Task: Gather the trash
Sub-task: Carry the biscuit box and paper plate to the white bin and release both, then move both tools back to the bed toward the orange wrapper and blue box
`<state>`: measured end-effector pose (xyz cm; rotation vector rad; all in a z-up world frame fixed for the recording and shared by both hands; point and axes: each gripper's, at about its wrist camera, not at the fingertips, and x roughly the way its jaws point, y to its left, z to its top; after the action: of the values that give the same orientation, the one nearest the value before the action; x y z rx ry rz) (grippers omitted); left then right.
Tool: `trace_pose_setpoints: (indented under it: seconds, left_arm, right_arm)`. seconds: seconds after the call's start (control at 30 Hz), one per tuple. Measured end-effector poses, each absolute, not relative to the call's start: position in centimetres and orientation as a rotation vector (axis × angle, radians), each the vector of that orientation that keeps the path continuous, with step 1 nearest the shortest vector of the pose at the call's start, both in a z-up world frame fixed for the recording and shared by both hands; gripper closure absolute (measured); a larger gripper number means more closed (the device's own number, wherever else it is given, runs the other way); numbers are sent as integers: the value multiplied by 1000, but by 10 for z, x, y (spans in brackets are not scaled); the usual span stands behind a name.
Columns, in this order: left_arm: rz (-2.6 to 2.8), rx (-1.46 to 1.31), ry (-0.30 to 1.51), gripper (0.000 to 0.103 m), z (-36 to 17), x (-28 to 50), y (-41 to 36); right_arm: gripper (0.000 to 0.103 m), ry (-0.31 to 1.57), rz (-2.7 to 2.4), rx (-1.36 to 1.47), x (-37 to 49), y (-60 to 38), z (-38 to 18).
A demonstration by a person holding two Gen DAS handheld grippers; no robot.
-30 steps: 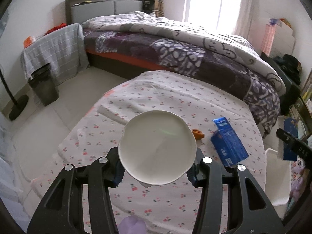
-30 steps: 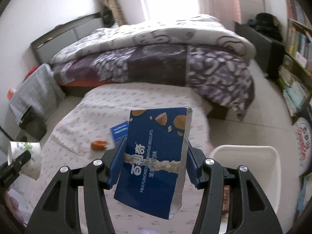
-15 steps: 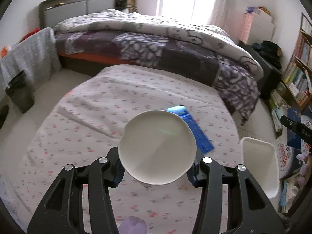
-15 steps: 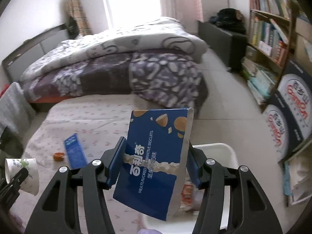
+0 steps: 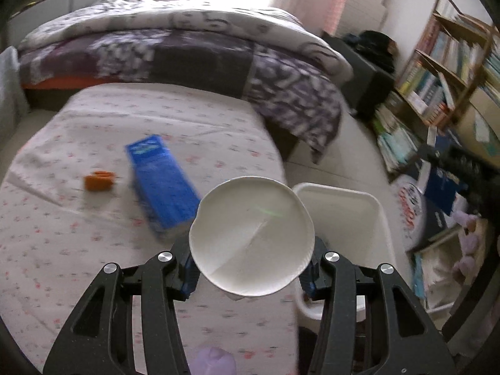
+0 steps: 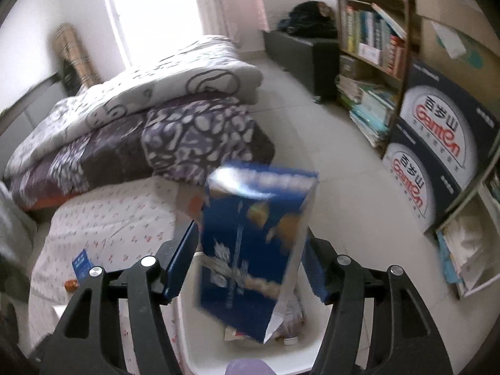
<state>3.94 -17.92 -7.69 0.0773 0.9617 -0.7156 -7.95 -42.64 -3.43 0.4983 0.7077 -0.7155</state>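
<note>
My left gripper [image 5: 251,262] is shut on a white paper cup [image 5: 250,237], whose open mouth faces the camera. It hangs over the right edge of the flowered tablecloth [image 5: 78,250], beside the white bin [image 5: 343,215] on the floor. A blue carton [image 5: 159,184] and a small orange piece [image 5: 98,181] lie on the cloth. My right gripper [image 6: 250,250] is above the white bin [image 6: 184,315] and its jaws are opening. The blue biscuit box [image 6: 253,243] between them is blurred and tilted, loose from the pads [image 6: 182,262]. Other trash [image 6: 287,318] lies in the bin.
A bed with a purple patterned quilt [image 5: 193,47] stands behind the table. A bookshelf [image 6: 368,31] and stacked printed cartons [image 6: 437,143] line the right wall, with books piled on the tiled floor [image 6: 312,143]. A dark cabinet [image 6: 300,50] is farther back.
Both views have swung right towards the white bin. The right jaws have widened and the biscuit box has come loose and tipped. The left gripper still grips the cup.
</note>
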Motion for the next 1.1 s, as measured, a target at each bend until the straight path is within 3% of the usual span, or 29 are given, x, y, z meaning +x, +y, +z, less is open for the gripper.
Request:
trace_pose_setpoints:
  seconds: [0.13, 0.43, 0.47, 0.5, 0.57, 0.93, 1.1]
  left_arm:
    - [-761, 79, 974, 55, -84, 23, -204]
    - [-910, 69, 1057, 51, -100, -2, -255]
    - [-914, 73, 1058, 47, -102, -4, -259]
    - [-913, 73, 1055, 33, -103, -4, -260]
    - [-868, 79, 1030, 15, -102, -1, -259]
    - [-284, -124, 982, 17, -91, 97, -162]
    - [-84, -309, 1084, 35, -118, 150, -112]
  right_arm:
    - [30, 685, -745, 532, -91, -441, -32]
    - [29, 647, -781, 630, -111, -467, -30]
    - [28, 646, -780, 635, -111, -467, -29]
    - [28, 647, -776, 639, -110, -467, -30]
    - [28, 653, -764, 642, -107, -465, -30]
    - [25, 708, -636, 651, -70, -430, -33]
    - [25, 735, -568, 652, -48, -410, -34]
